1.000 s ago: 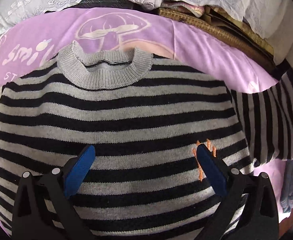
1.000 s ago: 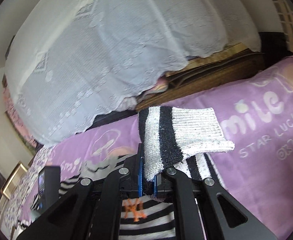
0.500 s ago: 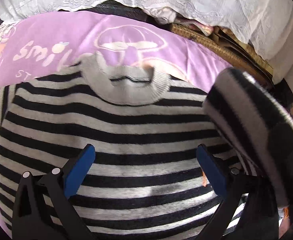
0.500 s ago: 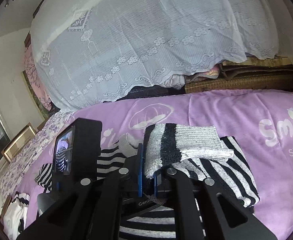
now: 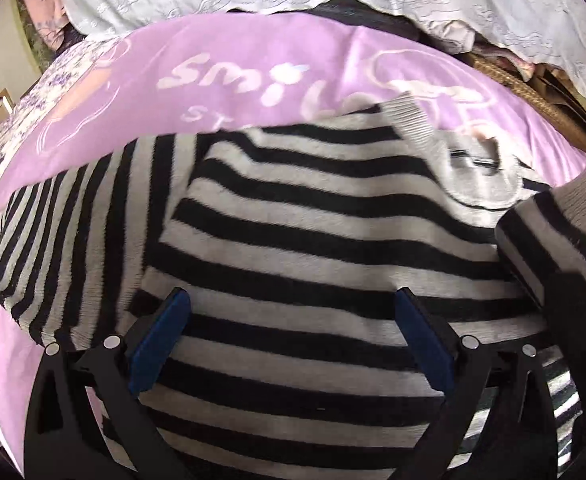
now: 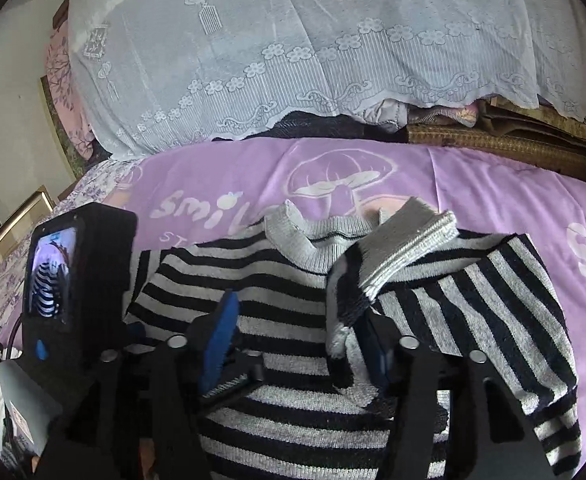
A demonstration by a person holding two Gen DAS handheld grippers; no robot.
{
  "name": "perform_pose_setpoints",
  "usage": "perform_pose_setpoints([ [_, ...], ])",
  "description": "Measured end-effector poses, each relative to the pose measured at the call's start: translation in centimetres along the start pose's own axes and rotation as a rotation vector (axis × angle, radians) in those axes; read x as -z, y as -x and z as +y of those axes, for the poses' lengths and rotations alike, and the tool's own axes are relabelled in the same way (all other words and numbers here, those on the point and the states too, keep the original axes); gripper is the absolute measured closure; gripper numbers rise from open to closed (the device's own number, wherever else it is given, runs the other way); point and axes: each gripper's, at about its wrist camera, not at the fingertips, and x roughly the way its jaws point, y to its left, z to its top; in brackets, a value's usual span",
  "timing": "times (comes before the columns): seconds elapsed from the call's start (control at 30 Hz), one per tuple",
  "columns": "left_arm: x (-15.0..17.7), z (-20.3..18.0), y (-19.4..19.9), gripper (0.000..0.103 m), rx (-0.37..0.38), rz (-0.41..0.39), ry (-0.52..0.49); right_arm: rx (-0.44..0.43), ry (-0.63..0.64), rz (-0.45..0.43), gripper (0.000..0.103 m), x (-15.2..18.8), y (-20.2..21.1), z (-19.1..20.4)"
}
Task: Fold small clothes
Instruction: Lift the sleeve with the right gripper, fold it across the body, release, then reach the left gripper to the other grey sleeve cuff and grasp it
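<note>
Sweater: your striped sweater point(image 5: 313, 248) lies flat on the purple blanket point(image 5: 221, 64), chest up, with the grey collar point(image 6: 325, 236) at the far end from both hand-held grippers.
Left hand-held gripper: your left hand-held gripper point(image 5: 293, 336) hangs over the sweater's lower body with its blue pads point(image 5: 159, 344) spread wide apart and nothing between them; stripes run straight across the gap.
Left sleeve: off to the left of that hand-held gripper the left sleeve point(image 5: 65, 232) runs out sideways over the blanket, its stripes turned on end.
Right hand-held gripper: your right hand-held gripper point(image 6: 299, 340) stands parted, the left blue pad point(image 6: 219, 336) well clear of the cloth.
Right sleeve: the right sleeve point(image 6: 473, 300) is folded in over the chest, and its grey ribbed cuff point(image 6: 409, 244) sits just ahead of the right finger, close to the collar; the knit bunches against that finger, though you cannot tell whether it is touching or merely in front.
Cross view: from your left wrist camera the same cuff shows at the far right edge, above the black frame of the other tool.
Beyond: past the collar lies the mushroom print point(image 6: 341, 180), then the white lace cover point(image 6: 313, 48) over the stacked bedding.
</note>
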Motion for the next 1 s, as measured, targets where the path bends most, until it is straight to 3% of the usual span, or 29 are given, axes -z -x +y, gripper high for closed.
perform_pose_setpoints([
  [0.17, -0.6, 1.7, 1.4, 0.004, -0.049, -0.060, 0.032, -0.008, 0.050, 0.020, 0.034, 0.7, 1.2, -0.8],
  [0.3, -0.5, 4.3, 2.5, 0.004, -0.028, -0.064, 0.096, -0.066, 0.093, 0.068, 0.030, 2.0, 2.2, -1.0],
  [0.4, 0.2, 6.2, 3.6, 0.004, -0.028, -0.074, 0.118, -0.019, 0.044, 0.021, 0.030, 1.8, 3.1, -2.1],
  [0.47, 1.1, 8.1, 4.2, 0.004, -0.039, -0.079, 0.147, -0.029, -0.068, 0.008, 0.045, 1.3, 3.1, -3.4],
  [0.5, 1.4, 9.1, 4.4, 0.004, -0.039, -0.077, 0.169, -0.042, -0.114, 0.021, 0.061, 0.9, 2.7, -3.9],
  [0.53, 2.0, 10.3, 4.7, 0.004, -0.034, -0.077, 0.195, -0.046, -0.138, 0.040, 0.067, 0.8, 2.2, -3.9],
  [0.63, 3.8, 13.5, 5.1, 0.004, -0.033, -0.068, 0.273, -0.040, -0.072, 0.128, 0.072, 1.3, -0.6, -1.7],
  [0.73, 5.0, 16.5, 4.4, 0.004, -0.016, -0.038, 0.364, -0.050, -0.010, 0.284, 0.072, 3.2, -4.5, 0.5],
  [0.8, 4.8, 17.4, 3.9, 0.004, 0.001, -0.026, 0.386, -0.021, 0.031, 0.256, 0.072, 3.3, -4.1, 1.4],
  [0.87, 4.7, 17.6, 3.8, 0.004, 0.000, -0.028, 0.382, -0.045, 0.002, 0.231, 0.071, 2.8, -3.0, 1.0],
  [1.0, 4.5, 18.7, 4.0, 0.004, -0.004, -0.047, 0.389, 0.001, -0.068, 0.096, 0.071, 1.4, 0.2, -1.9],
])
